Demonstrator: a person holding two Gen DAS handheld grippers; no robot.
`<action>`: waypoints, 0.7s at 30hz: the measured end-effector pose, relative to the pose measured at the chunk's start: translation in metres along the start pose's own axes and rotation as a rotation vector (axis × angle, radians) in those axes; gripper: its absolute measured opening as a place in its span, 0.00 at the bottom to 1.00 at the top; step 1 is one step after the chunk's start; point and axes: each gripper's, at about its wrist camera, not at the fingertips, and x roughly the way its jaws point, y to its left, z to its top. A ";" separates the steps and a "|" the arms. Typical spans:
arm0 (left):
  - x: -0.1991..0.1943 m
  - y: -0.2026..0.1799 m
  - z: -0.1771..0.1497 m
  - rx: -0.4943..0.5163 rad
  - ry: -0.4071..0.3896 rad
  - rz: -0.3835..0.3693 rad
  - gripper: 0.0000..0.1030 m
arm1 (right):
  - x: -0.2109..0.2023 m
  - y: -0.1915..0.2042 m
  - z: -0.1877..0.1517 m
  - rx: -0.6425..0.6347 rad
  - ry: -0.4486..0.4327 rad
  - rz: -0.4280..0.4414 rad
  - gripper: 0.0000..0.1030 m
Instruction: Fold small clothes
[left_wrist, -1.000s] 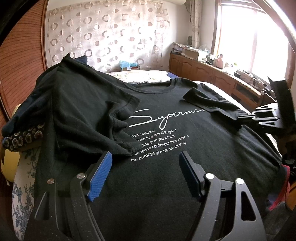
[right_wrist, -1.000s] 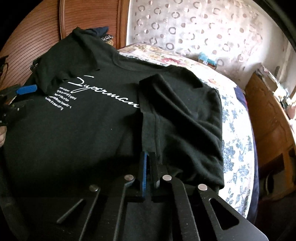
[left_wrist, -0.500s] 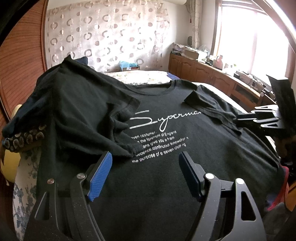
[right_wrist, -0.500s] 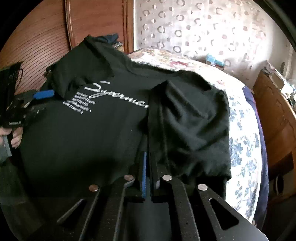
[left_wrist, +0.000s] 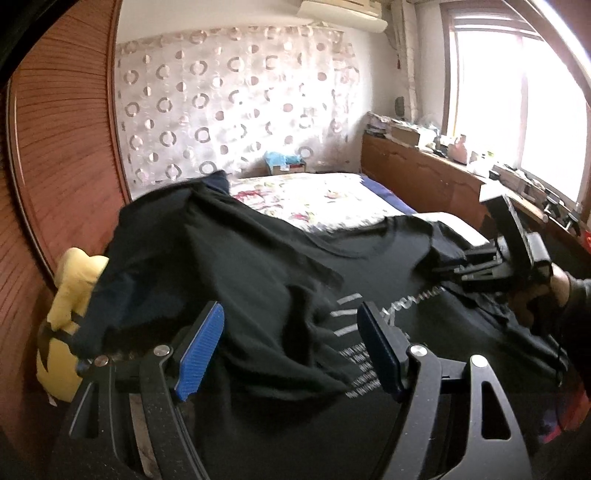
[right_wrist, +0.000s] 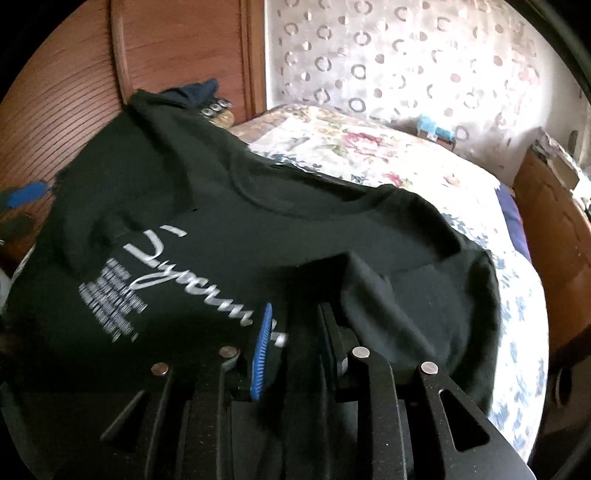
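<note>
Left wrist view: I am holding my left gripper (left_wrist: 290, 347) angled down over the bed (left_wrist: 321, 195), its jaws standing wide with nothing between them. The black T-shirt (left_wrist: 258, 266) is lying spread across the bed, one sleeve folded in over its white lettering. Right wrist view: my right gripper (right_wrist: 295, 332) is hovering low over the shirt's folded-in right side, its jaws narrowly parted and just opening, gripping nothing.
</note>
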 end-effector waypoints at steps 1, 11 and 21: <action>0.002 0.003 0.003 0.000 0.000 0.006 0.73 | 0.007 -0.002 0.003 0.012 0.014 0.003 0.25; 0.026 0.041 0.037 -0.007 -0.002 0.034 0.64 | 0.022 -0.010 0.016 0.037 0.012 0.055 0.25; 0.062 0.061 0.062 -0.018 0.045 0.066 0.51 | -0.016 -0.041 -0.016 0.092 -0.060 -0.078 0.25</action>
